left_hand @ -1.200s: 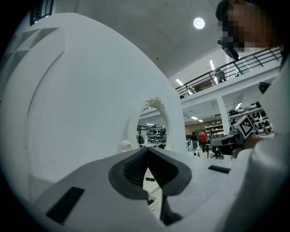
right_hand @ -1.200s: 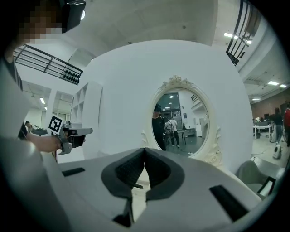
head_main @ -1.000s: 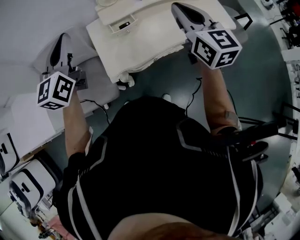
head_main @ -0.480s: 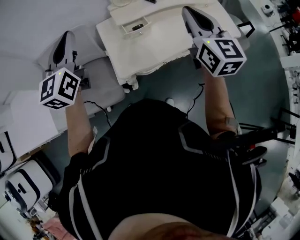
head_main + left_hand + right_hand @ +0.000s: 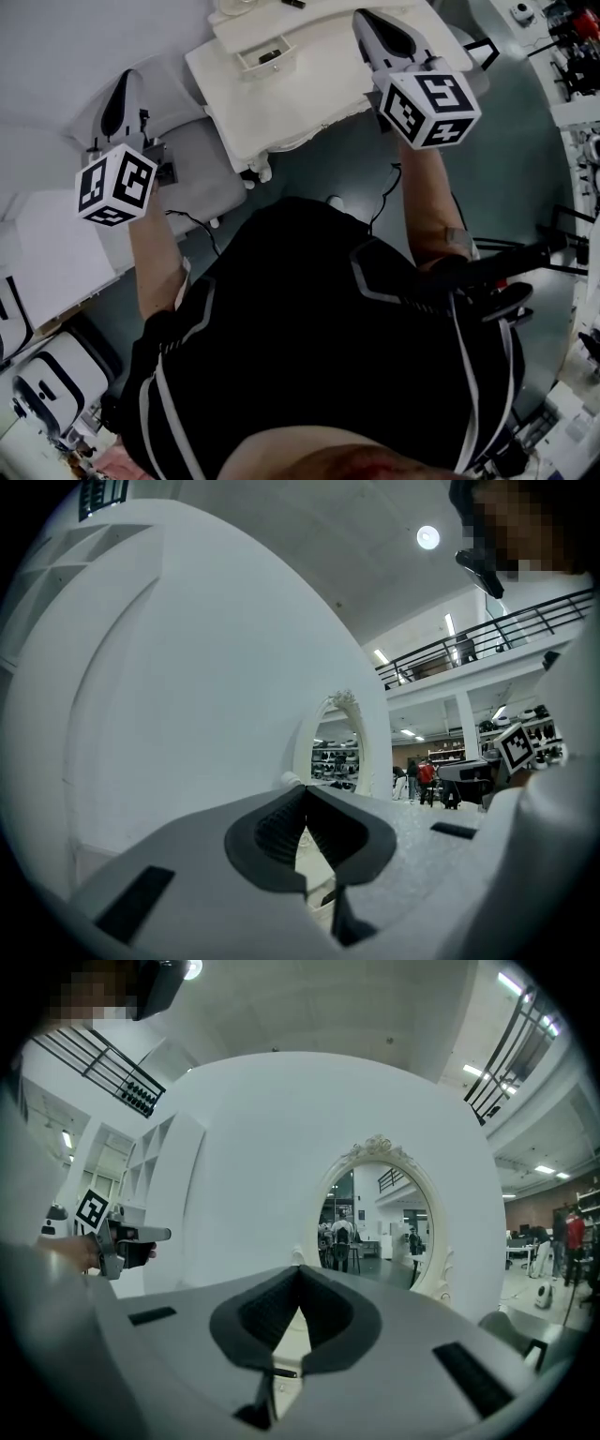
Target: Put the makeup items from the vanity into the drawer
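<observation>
**Q:** White bench point(image 5: 309, 84) looks much as it did a second ago; what moved?

**A:** Little; the head view has only slid a touch. The drawer point(image 5: 251, 66) stands pulled out as before, a small dark item point(image 5: 267, 56) lying in it; another dark thing point(image 5: 293, 3) sits at the bench's far edge.

**Q:** And the hands?

**A:** Left gripper point(image 5: 302, 822) and right gripper point(image 5: 298, 1290) are both pressed together on nothing, raised toward the mirror point(image 5: 380, 1213). I judge one piece stowed and the next pick not begun.
</observation>
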Motion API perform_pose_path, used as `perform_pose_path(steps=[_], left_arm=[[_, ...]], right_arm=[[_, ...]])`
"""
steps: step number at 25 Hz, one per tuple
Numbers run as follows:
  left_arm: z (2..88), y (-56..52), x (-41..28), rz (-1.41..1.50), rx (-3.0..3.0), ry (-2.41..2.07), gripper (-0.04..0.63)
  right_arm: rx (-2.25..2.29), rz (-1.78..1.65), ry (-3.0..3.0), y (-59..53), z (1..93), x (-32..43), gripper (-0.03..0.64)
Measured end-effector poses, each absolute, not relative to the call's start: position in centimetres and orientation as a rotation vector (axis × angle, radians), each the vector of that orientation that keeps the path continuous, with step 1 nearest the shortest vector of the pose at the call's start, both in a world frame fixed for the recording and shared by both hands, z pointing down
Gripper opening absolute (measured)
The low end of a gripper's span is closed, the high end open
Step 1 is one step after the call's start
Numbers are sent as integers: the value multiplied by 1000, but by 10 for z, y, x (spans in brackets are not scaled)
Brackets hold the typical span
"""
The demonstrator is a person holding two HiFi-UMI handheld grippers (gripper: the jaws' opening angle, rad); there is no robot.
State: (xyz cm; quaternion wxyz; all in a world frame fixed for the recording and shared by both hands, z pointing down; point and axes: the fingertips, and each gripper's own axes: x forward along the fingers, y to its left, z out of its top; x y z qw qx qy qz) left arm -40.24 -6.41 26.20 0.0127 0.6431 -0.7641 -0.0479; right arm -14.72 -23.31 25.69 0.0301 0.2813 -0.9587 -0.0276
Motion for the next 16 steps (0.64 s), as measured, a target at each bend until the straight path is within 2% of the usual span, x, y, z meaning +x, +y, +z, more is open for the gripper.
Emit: perform_pose_path(steps=[5, 16], left_arm=[[256, -62, -404, -213, 1981, -2434, 3], [261, -73, -387, -160, 2039, -2393, 3]], right_arm=[[870, -72, -2954, -234, 256, -146, 3], [879, -50, -2951, -243, 260, -132, 3]])
